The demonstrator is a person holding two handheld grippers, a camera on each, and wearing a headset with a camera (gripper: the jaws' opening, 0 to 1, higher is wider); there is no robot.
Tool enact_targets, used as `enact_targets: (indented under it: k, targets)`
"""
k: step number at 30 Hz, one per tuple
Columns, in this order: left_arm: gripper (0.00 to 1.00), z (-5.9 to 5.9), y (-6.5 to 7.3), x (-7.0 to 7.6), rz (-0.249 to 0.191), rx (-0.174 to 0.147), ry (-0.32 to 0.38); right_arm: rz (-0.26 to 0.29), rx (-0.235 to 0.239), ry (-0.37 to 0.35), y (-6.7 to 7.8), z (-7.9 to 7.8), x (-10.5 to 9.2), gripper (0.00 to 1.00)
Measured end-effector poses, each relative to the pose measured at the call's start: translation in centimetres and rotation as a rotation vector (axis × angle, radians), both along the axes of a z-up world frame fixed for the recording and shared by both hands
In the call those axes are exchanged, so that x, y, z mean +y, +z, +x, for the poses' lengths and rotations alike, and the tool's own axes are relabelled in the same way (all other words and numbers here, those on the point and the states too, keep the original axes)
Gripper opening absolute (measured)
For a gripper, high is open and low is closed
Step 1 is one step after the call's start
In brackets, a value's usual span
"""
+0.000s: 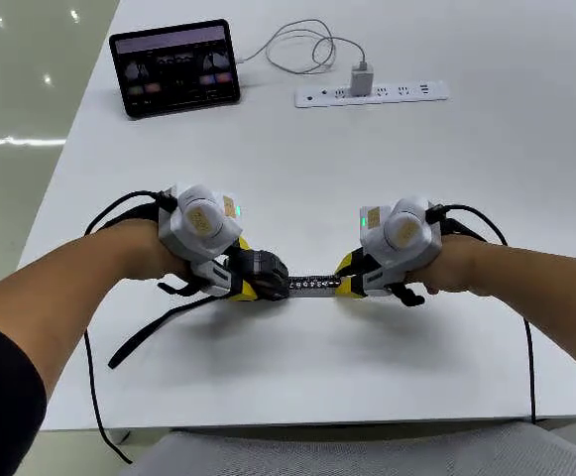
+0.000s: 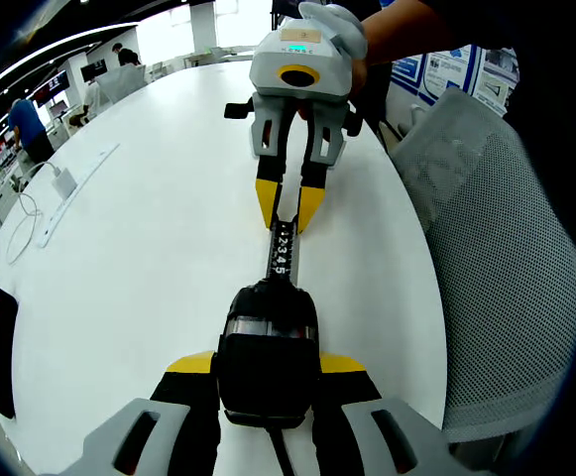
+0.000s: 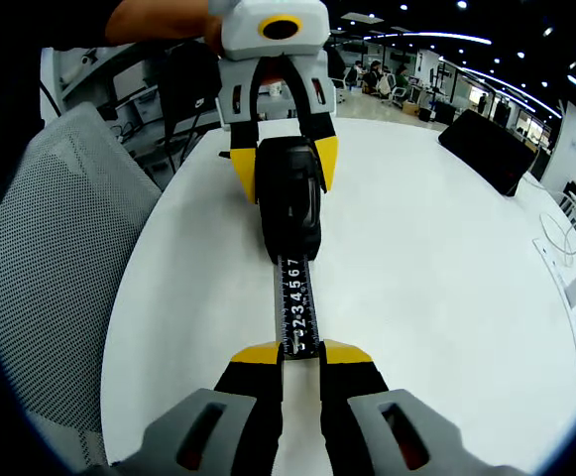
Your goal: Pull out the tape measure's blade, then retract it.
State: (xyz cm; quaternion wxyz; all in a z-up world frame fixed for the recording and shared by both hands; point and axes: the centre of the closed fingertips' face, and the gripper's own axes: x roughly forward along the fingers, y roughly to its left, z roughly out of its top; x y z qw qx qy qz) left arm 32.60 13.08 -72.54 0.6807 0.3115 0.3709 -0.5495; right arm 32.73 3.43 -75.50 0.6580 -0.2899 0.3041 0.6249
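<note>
The black tape measure case (image 1: 260,275) lies low over the white table, with my left gripper (image 1: 240,278) shut on it; its yellow-tipped fingers (image 2: 193,363) clamp the case (image 2: 267,352) on both sides. A short length of blade (image 1: 312,285) with printed numbers runs from the case to my right gripper (image 1: 348,286), which is shut on the blade's end. In the right gripper view the blade (image 3: 297,309) leads from my right gripper (image 3: 300,353) up to the case (image 3: 289,196). The left gripper view shows the blade (image 2: 282,250) reaching the right gripper (image 2: 288,205).
A tablet (image 1: 175,67) stands at the back left of the table (image 1: 486,169). A white power strip (image 1: 372,93) with a charger and coiled cable lies at the back. A grey mesh chair (image 2: 496,258) sits at the table's near edge. Cables trail from both grippers.
</note>
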Motion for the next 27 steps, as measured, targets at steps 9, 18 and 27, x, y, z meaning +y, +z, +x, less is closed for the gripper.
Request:
enact_targets:
  k: [9,18,27]
  targets:
    - [0.32,0.0,0.1,0.0,-0.001,0.001,0.004,-0.007,0.001,0.000,0.0,0.1,-0.7,0.08]
    - [0.32,0.0,0.0,0.1,0.002,-0.003,0.007,-0.014,0.001,-0.003,-0.1,0.1,-1.5,0.08]
    - [0.32,0.1,0.0,0.1,-0.001,-0.003,0.015,-0.024,0.002,-0.006,-0.1,0.3,-2.7,0.08]
